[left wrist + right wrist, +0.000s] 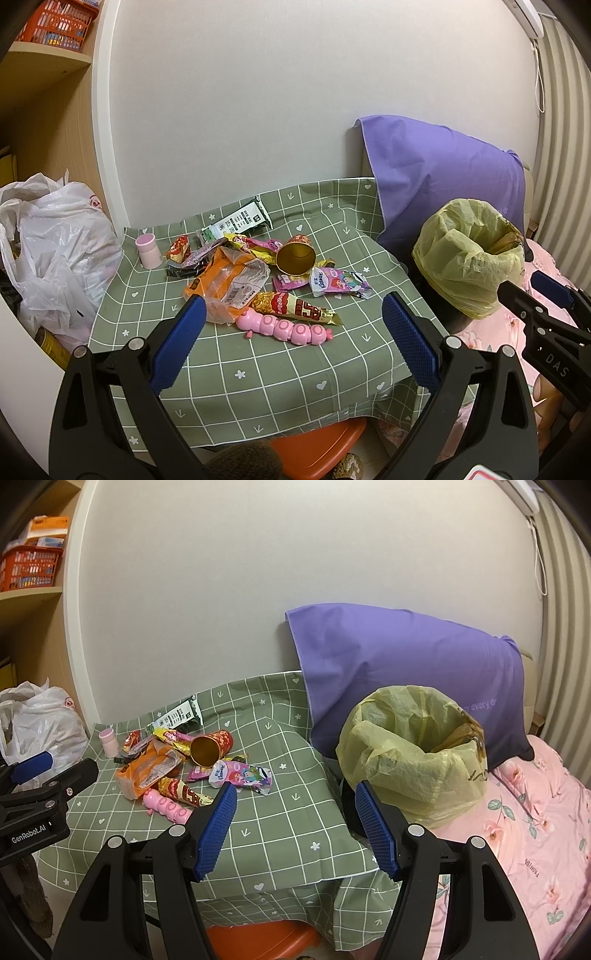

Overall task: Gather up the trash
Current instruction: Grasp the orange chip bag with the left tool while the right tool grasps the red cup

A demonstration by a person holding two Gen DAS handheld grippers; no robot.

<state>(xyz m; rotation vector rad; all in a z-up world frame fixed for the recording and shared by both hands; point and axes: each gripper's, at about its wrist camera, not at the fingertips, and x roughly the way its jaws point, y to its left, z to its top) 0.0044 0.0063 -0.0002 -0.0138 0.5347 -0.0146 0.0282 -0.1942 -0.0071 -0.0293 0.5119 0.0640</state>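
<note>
I have both tools spread and empty, the left tool (293, 317) and right tool (295, 805) held back from the worktop (280, 834). The wrapper pile (255, 269) lies left of the yellow-lined bin (413, 760), whose mouth gapes, ready for drops.

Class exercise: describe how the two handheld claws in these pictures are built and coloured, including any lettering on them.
The left claw and right claw match: black plastic frames with triangular cut-outs, silver pivot rivets, and two fingers faced with ridged blue pads. White lettering shows on their sides: "GenRobot.AI" on the left, "DAS" on the right. No cables or sleeves visible.
</note>
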